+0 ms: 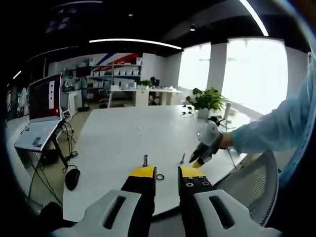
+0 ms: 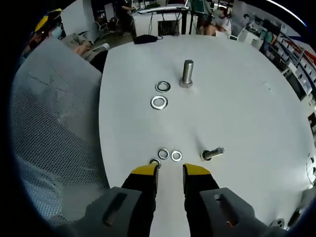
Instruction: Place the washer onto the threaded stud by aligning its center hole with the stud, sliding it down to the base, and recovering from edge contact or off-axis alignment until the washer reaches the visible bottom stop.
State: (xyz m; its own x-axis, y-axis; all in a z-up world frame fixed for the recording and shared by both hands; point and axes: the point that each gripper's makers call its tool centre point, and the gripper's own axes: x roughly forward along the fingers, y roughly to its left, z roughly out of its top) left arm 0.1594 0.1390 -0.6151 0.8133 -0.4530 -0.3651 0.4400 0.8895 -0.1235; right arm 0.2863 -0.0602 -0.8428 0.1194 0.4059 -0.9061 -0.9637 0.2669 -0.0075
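In the right gripper view a threaded stud [image 2: 187, 74] stands upright on the white table [image 2: 247, 98]. Two larger washers [image 2: 163, 87] [image 2: 159, 102] lie flat just beside its base. Three small washers [image 2: 163, 153] [image 2: 176, 156] [image 2: 155, 163] lie right ahead of my right gripper [image 2: 170, 172], which is open with nothing held. A second bolt [image 2: 212, 154] lies on its side to their right. My left gripper [image 1: 167, 173] is open over the table's near edge, close to the upright stud [image 1: 145, 160] and a washer [image 1: 160, 177]. The right gripper [image 1: 200, 159] enters that view from the right.
A grey mesh chair [image 2: 54, 123] stands against the table's edge at the left of the right gripper view. A person's light-blue sleeve [image 1: 276, 131] reaches in over the table. A potted plant [image 1: 206, 101] sits at the far end, and a laptop on a stand [image 1: 42, 111] stands off to the left.
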